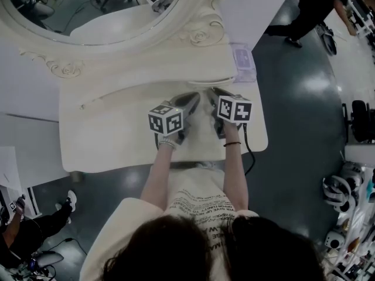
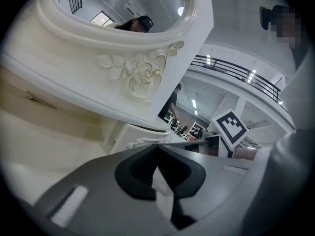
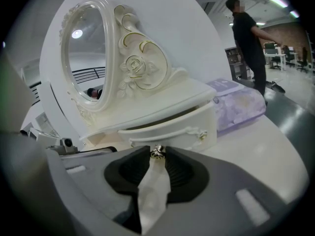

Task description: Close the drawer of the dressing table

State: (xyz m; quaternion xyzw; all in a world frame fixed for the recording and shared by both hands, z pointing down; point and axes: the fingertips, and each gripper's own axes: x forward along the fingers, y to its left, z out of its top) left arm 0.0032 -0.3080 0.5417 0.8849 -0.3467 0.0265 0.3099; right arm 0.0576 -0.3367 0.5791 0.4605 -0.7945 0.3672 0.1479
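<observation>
The cream dressing table (image 1: 105, 139) carries an oval mirror (image 1: 88, 4), with a small drawer (image 3: 172, 129) beneath it. The drawer stands slightly out, a dark gap showing along its top. Its little metal knob (image 3: 157, 152) sits pinched between the tips of my right gripper (image 3: 157, 154), which is shut on it. In the head view that gripper (image 1: 214, 93) reaches the drawer front from the right. My left gripper (image 1: 194, 97) lies beside it on the tabletop, tips together and holding nothing. In the left gripper view the left gripper (image 2: 157, 147) points at the drawer (image 2: 140, 134).
A lilac tissue packet (image 3: 241, 104) lies right of the drawer, at the table's back right (image 1: 242, 60). One person stands on the dark floor behind (image 3: 248, 38), another sits low at the left (image 1: 23, 227). Equipment lines the right side (image 1: 345, 204).
</observation>
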